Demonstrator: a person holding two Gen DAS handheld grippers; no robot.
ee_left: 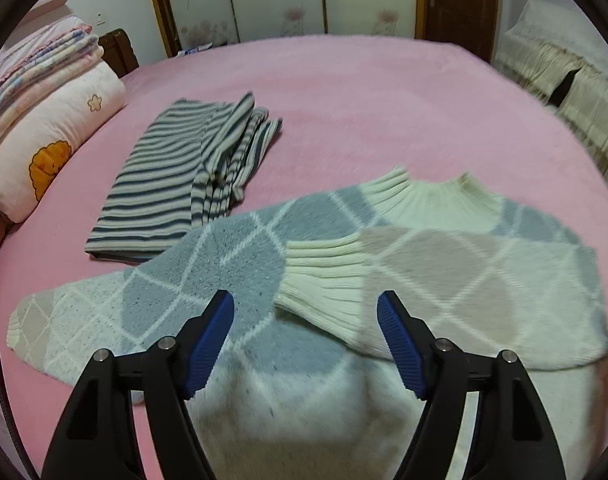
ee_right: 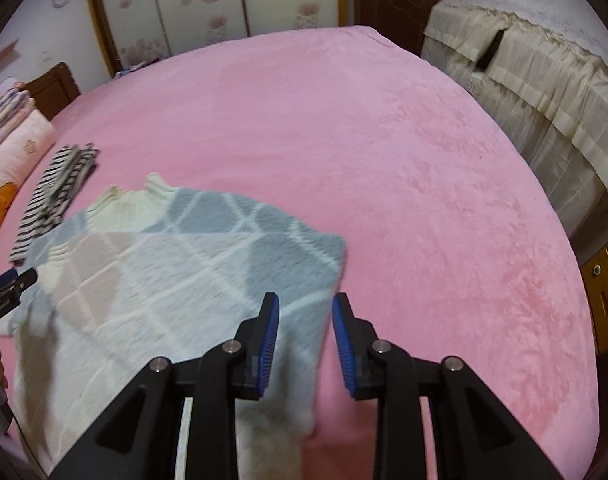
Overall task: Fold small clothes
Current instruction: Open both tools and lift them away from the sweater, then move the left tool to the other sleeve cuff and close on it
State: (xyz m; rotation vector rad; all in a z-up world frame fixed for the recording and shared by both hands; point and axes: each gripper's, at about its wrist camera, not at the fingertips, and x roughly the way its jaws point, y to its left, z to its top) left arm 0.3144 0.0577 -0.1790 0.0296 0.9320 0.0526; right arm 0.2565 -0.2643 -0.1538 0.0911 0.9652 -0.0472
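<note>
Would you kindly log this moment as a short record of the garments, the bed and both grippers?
surface: pink bedspread
being folded: argyle sweater, grey, beige and cream, sleeve cuff laid across its body
set aside: striped garment, folded, near the pillow
left gripper: open above the sweater, nothing between the pads
right gripper: open over the sweater's edge, no grip seen

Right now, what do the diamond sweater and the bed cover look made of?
Diamond sweater: looks like soft fuzzy knit, matte, with ribbed cream cuffs and collar; fibre unclear. Bed cover: probably plush fleece, pink, short nap showing brushed shading marks.
</note>
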